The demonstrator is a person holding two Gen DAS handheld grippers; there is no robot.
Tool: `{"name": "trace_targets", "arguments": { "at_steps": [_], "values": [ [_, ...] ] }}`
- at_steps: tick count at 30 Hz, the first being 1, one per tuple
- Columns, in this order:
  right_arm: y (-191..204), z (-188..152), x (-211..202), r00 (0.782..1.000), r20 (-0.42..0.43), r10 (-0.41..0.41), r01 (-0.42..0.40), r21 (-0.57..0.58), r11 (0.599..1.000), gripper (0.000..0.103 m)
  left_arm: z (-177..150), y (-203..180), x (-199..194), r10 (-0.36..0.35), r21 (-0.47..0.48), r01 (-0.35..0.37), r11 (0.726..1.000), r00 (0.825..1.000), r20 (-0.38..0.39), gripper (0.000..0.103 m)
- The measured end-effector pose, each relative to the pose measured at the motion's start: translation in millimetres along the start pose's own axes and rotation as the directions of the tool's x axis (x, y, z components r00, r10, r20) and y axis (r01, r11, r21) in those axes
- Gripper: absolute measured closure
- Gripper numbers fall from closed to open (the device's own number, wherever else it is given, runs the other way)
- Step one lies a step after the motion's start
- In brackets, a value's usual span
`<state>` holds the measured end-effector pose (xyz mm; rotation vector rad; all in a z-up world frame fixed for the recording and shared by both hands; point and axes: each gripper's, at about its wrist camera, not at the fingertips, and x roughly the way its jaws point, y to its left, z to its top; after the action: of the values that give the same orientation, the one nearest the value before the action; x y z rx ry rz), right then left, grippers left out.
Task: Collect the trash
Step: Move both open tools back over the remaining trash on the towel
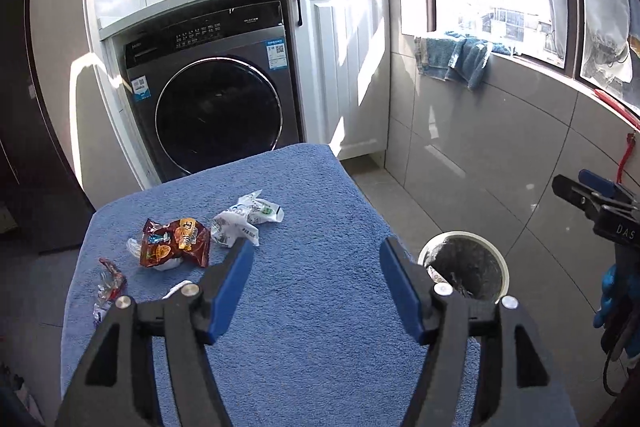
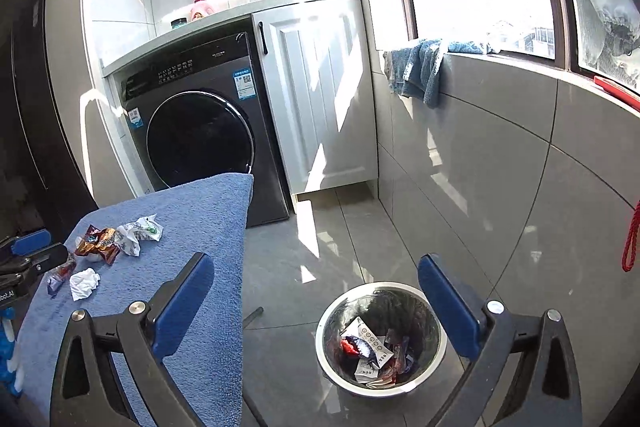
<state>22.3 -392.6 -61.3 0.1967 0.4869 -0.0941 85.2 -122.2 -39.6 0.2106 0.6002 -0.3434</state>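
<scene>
Trash sits partly on the towel-covered table (image 1: 320, 307), partly in the bin (image 2: 332, 311).
Left gripper (image 1: 317, 251) and right gripper (image 2: 316, 267) both gape empty; a brown snack wrapper (image 1: 176, 243), white wrapper (image 1: 244, 217) and crumpled tissue (image 2: 84, 283) lie on the blue towel; discarded packets fill the floor bin.

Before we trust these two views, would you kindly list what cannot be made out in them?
- Left wrist view: most of the bin's inside, hidden by its rim and the left tool's finger.
- Left wrist view: the small red wrapper, partly behind that tool.
- Right wrist view: what supports the blue towel; the towel drapes over it.
- Both views: print on the washing machine stickers, too small.
- Right wrist view: the bin's trash is a jumble; items cannot be counted.
</scene>
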Motion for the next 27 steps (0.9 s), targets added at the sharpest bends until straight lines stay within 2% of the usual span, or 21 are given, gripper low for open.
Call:
{"name": "trace_targets", "arguments": {
  "at_steps": [7,12,21,27],
  "values": [
    [61.5,23.9,-23.2,0.987,0.096,0.125,-0.121,-0.048,0.992,0.000,-14.9,52.3,-52.2,0.148,-0.036,-0.146,0.989,0.987,0.068,0.034],
    [100.2,31.8,-32.5,0.973,0.133,0.189,-0.174,-0.115,0.978,0.000,-24.6,82.2,-80.3,0.214,-0.084,-0.206,0.975,0.972,0.099,0.033],
    [166.2,23.7,-31.6,0.966,0.042,0.255,-0.240,-0.220,0.945,0.000,-46.7,127.3,-118.2,0.308,-0.166,-0.286,0.944,0.942,0.131,0.033],
    [205.4,13.7,-27.0,0.958,-0.013,0.285,-0.278,-0.269,0.922,0.000,-67.8,160.9,-135.9,0.358,-0.229,-0.326,0.917,0.926,0.117,0.032]
  ]
}}
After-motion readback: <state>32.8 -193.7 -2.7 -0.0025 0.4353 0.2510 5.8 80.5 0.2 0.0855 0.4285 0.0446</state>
